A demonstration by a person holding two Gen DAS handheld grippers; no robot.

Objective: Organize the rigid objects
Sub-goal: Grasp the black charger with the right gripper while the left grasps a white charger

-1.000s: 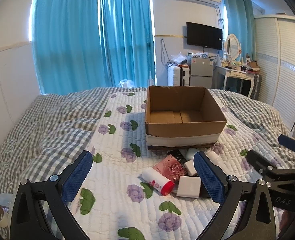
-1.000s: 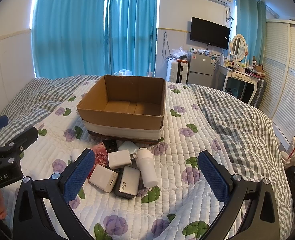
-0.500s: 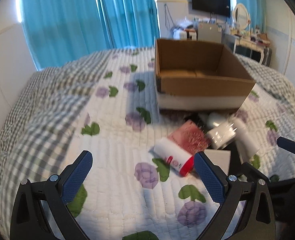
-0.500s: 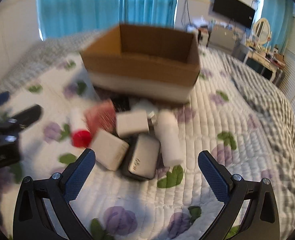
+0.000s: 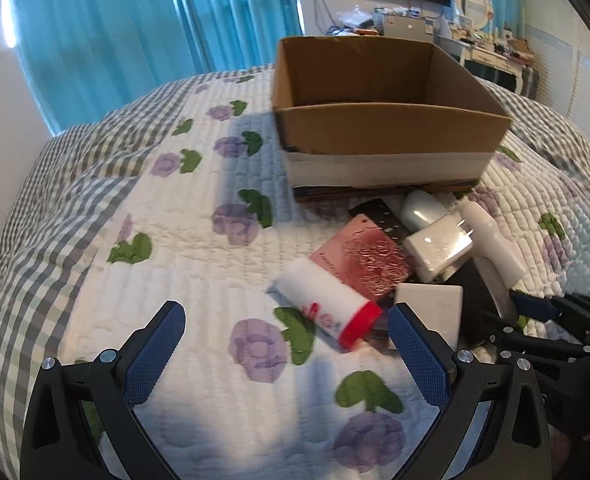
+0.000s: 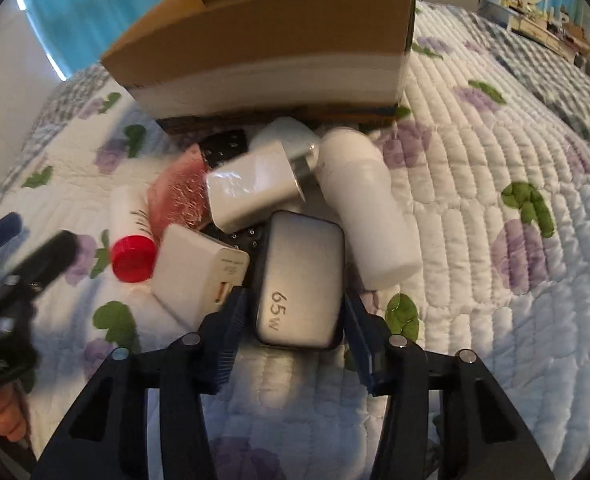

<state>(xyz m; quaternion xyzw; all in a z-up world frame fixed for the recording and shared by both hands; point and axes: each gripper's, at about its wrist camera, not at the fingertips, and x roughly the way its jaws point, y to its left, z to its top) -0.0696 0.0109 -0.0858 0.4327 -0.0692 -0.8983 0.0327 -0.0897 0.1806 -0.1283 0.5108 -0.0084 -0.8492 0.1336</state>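
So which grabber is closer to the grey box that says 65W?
The right gripper. Its jaws have just been closing and stand either side of the grey 65W charger. The left gripper hangs open off to the side, nearer the red-capped bottle.

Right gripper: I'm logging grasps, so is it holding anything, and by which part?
The right gripper straddles the near end of the grey 65W charger, its jaws just closing; a firm hold cannot be told.

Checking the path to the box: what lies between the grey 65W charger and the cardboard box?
In the right wrist view, a white plug adapter and a white bottle lie between the grey 65W charger and the cardboard box.
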